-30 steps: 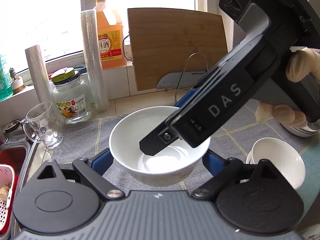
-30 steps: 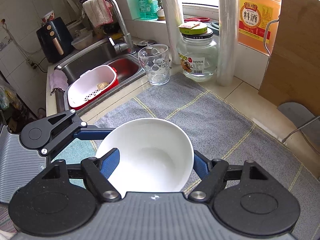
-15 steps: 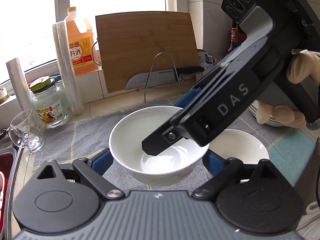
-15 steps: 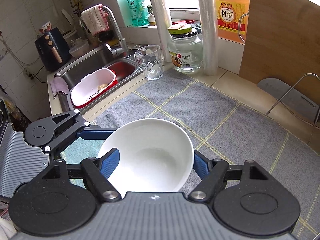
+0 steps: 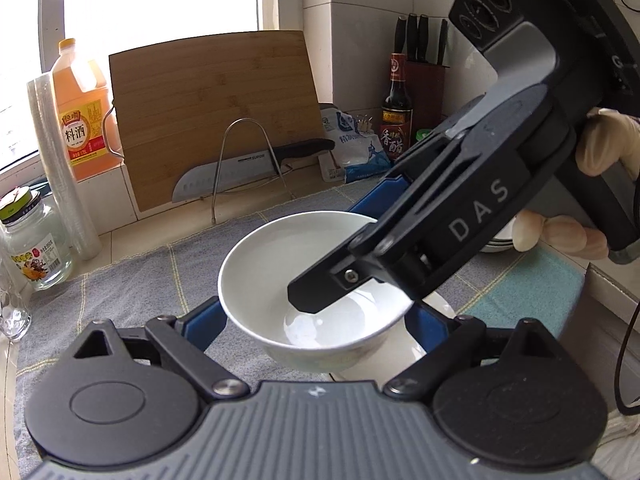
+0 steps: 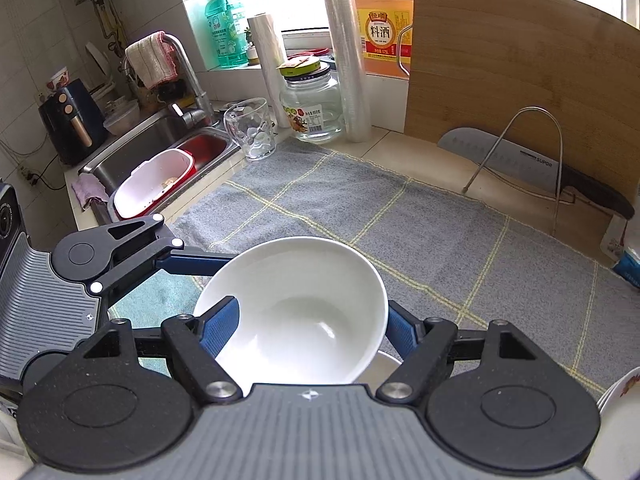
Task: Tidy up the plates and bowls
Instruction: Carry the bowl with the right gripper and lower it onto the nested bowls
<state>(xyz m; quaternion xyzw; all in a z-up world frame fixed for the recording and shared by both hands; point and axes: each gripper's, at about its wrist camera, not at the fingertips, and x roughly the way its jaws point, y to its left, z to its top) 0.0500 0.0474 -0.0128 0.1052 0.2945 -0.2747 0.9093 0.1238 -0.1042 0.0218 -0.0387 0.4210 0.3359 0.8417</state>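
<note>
Tools (image 6: 308,320) above grey checked mat (image 6: 400,216)

The left gripper (image 5: 316,320) is reaching toward twelve o'clock and pointing down, its two blue pads (image 5: 204,322) pressing from nine and three o'clock on the sides of a white bowl (image 5: 280,256). The right gripper (image 6: 308,324) is coming in from two o'clock in the left wrist view, tilting steeply down and clamping the same bowl across its rim. A gloved hand (image 5: 600,184) is wrapping around the right gripper's handle at three o'clock.
</note>
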